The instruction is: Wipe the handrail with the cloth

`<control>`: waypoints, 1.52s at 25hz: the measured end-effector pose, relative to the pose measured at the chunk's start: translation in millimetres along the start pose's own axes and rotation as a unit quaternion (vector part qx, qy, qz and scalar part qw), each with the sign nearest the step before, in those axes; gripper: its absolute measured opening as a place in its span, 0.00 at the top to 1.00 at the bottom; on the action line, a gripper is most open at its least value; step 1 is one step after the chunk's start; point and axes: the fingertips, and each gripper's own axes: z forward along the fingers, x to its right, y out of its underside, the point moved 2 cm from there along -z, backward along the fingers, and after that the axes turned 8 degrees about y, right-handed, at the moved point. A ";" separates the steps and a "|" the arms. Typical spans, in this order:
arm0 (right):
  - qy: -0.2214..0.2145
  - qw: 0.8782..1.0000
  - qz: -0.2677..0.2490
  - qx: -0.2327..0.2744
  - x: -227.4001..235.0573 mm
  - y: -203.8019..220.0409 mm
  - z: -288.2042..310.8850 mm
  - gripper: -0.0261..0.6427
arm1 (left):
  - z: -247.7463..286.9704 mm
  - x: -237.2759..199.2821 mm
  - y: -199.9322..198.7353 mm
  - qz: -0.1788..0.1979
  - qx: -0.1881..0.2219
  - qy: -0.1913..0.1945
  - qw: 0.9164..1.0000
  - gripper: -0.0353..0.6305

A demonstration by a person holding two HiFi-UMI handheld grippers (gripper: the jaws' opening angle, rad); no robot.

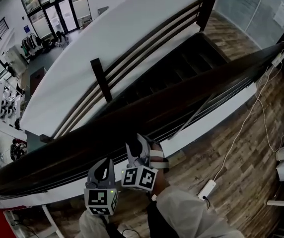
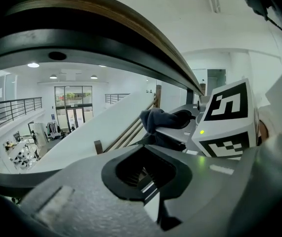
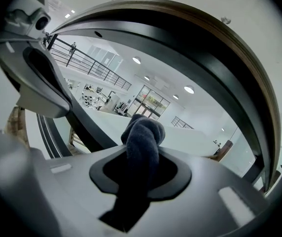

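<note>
We see the dark handrail (image 1: pixel 181 100) running from the lower left to the upper right, with the staircase (image 1: pixel 181 63) beyond it. Both grippers sit at its near edge, low in the head view. The right gripper (image 1: pixel 139 152) has its fingers clamped on the dark blue cloth (image 3: pixel 143 137). A bunched end of the cloth pokes out past the fingers, below the handrail's underside. We can't tell whether cloth and rail are touching. The left gripper (image 1: pixel 102 170) is just beside the right one. Its fingers are together with nothing between them, and stair treads show through the gap. A white cable (image 1: pixel 246 128) trails over the wooden floor (image 1: pixel 241 182) on the right.
</note>
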 end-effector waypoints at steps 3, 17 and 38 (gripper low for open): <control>0.002 1.000 -0.003 -0.001 23.2 15.4 4.7 0.83 | 16.4 18.0 -9.5 0.008 -0.005 0.005 1.000 0.94; 0.040 0.999 -0.022 -0.013 123.4 90.3 25.8 0.83 | 95.8 109.6 -30.9 0.034 -0.024 0.065 0.997 0.94; 0.100 0.993 -0.042 -0.046 204.3 156.1 39.4 0.83 | 138.1 156.3 -25.0 0.040 -0.051 0.092 0.994 0.94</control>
